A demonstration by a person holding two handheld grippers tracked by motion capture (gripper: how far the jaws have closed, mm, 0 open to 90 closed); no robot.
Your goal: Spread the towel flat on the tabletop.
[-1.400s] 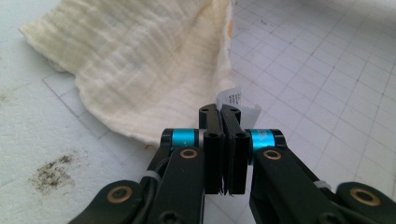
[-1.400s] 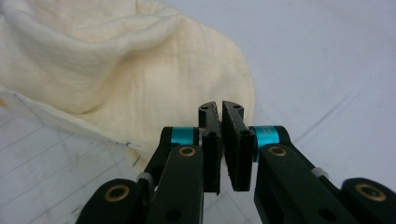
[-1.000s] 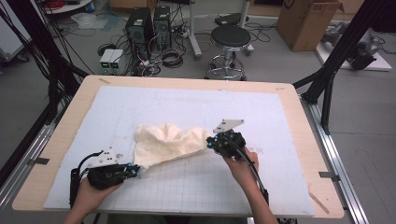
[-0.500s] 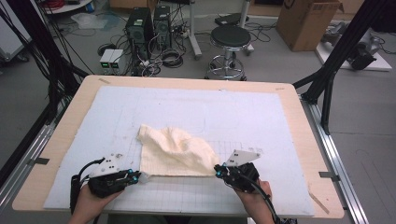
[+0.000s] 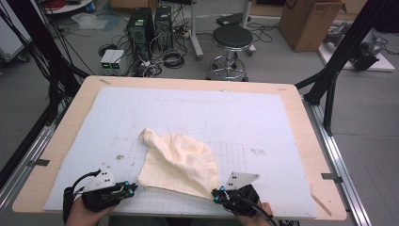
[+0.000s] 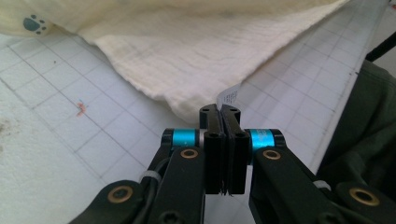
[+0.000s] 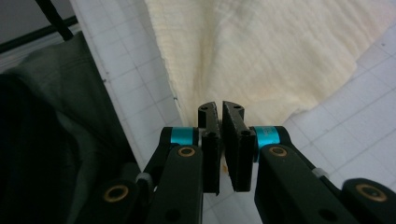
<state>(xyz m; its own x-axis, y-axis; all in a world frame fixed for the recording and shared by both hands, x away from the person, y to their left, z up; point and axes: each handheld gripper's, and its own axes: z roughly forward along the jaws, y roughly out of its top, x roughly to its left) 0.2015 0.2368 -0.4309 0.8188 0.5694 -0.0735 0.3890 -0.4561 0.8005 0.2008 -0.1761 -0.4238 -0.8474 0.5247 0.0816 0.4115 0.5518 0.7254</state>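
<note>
1. The table (image 5: 301, 117) carries a pale gridded mat (image 5: 263, 122) that covers most of its wooden top.
2. A cream cloth (image 5: 181, 162) lies on the near half of the mat, roughly centred. It spreads as a rumpled, fan-like sheet: its far-left corner is bunched into a narrow point, and its near edge runs between the two grippers.
3. In the left gripper view, a small paw-print mark (image 6: 34, 24) shows on the cloth, and a white label (image 6: 229, 95) projects from the cloth's hem just beyond the jaw tips.
4. The left gripper (image 5: 133, 186) sits at the near-left of the mat, at the near-left corner of the cloth. Its jaws are pressed together on that corner, which is pinched between the pads (image 6: 219, 114).
5. The right gripper (image 5: 215, 195) sits at the near-right corner of the cloth. Its jaws are nearly together, with a slim gap at the tips; the cloth's edge runs into that gap and is clamped there (image 7: 219, 112).
6. A hand (image 5: 82, 214) holds each gripper at the near table edge.
</note>
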